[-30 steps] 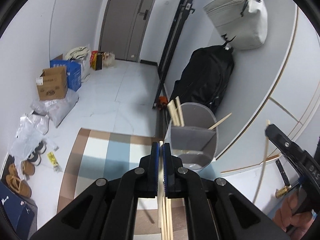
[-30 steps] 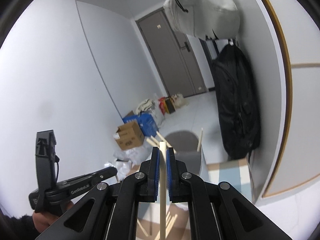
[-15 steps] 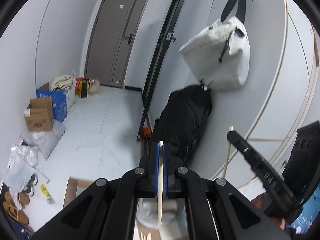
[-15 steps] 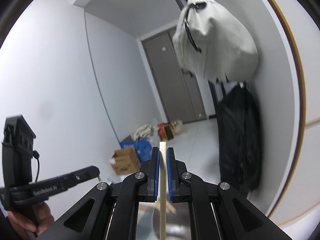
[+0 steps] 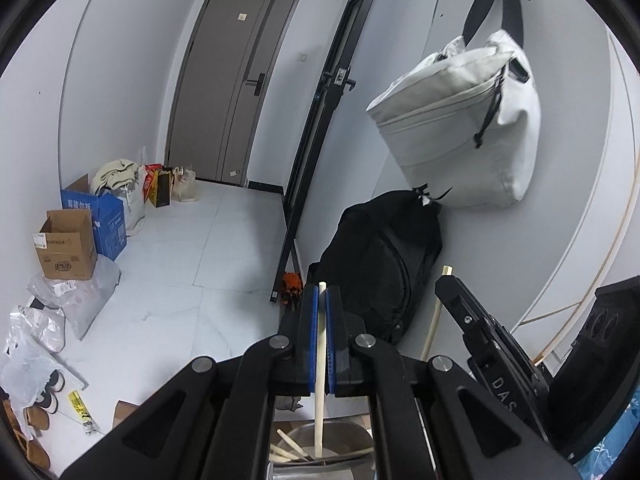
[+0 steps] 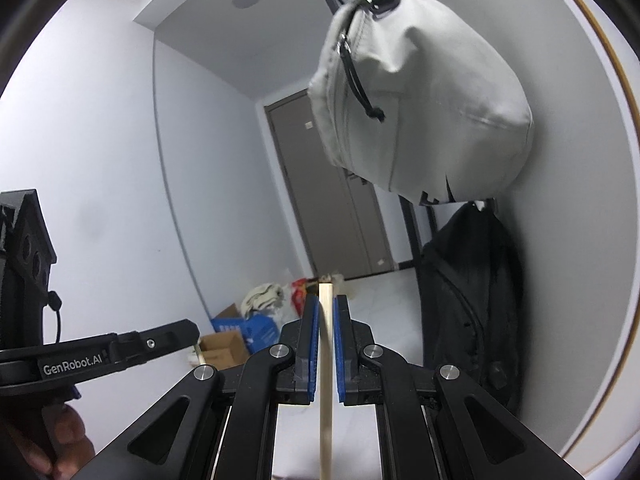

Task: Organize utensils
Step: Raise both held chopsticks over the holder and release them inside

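Both grippers, left (image 5: 320, 300) and right (image 6: 326, 312), pinch one chopstick each; keep sticks upright, lower straight into holder (image 5: 320, 446) below fingers.

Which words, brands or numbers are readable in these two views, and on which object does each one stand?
"GenRobot.AI": on the arm of the left gripper, seen in the right wrist view.
"DAS": on the side of the right gripper, in the left wrist view; the word is cut off.
Blue box: white Chinese characters, too blurred to read.
Cardboard box: a round mark and a white label, too small to read.
Door: a small sticker, unreadable.
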`<state>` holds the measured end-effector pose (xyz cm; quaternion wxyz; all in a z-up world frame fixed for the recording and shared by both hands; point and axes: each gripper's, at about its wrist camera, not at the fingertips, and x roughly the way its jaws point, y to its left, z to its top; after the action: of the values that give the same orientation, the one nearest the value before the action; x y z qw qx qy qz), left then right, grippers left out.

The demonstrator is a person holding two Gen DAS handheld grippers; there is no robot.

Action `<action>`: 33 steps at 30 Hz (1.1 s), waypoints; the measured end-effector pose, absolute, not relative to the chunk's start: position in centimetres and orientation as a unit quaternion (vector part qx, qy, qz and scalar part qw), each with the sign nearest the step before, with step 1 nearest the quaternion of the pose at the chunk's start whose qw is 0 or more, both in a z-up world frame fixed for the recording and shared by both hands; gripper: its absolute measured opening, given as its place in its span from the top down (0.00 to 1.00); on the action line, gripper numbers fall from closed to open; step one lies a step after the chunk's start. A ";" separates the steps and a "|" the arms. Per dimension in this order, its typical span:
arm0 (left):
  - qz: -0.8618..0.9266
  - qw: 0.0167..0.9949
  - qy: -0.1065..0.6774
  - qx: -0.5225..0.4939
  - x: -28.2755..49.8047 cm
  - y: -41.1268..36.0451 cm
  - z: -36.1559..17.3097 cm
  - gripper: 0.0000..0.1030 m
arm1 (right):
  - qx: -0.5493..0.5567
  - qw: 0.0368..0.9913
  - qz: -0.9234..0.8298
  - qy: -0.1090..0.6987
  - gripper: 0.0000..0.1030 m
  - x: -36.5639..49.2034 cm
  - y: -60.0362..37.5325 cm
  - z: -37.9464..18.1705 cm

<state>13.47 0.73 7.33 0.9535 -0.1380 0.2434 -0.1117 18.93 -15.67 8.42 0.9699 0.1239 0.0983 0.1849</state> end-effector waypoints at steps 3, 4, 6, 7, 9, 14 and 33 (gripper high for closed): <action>-0.114 0.953 0.248 -0.135 14.0 0.7 6.9 1.00 | 0.119 0.974 0.174 0.088 0.94 19.5 -15.2 7.6; -0.116 0.952 0.250 -0.135 14.2 0.6 6.9 1.00 | 0.116 0.975 0.172 0.084 0.94 19.6 -15.1 7.5; -0.118 0.951 0.251 -0.134 14.4 0.5 6.8 1.00 | 0.108 0.977 0.168 0.079 0.94 19.8 -14.8 7.0; -0.120 0.952 0.250 -0.132 14.5 0.4 6.8 1.00 | 0.104 0.978 0.166 0.077 0.94 19.7 -14.6 6.9; -0.122 0.952 0.250 -0.128 14.6 0.2 6.6 1.00 | 0.092 0.980 0.160 0.072 0.94 19.7 -14.3 6.6; -0.135 0.952 0.249 -0.115 15.0 -0.7 6.0 1.00 | 0.081 0.981 0.163 0.065 0.94 19.4 -13.6 6.0; -0.151 0.942 0.256 -0.153 14.8 0.5 4.4 1.00 | 0.076 0.977 0.184 0.081 0.94 18.8 -14.6 4.2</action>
<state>14.79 0.49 4.42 0.9423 -0.1527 0.2565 -0.1513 18.81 -14.55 4.24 0.9766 0.0760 0.0805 0.1843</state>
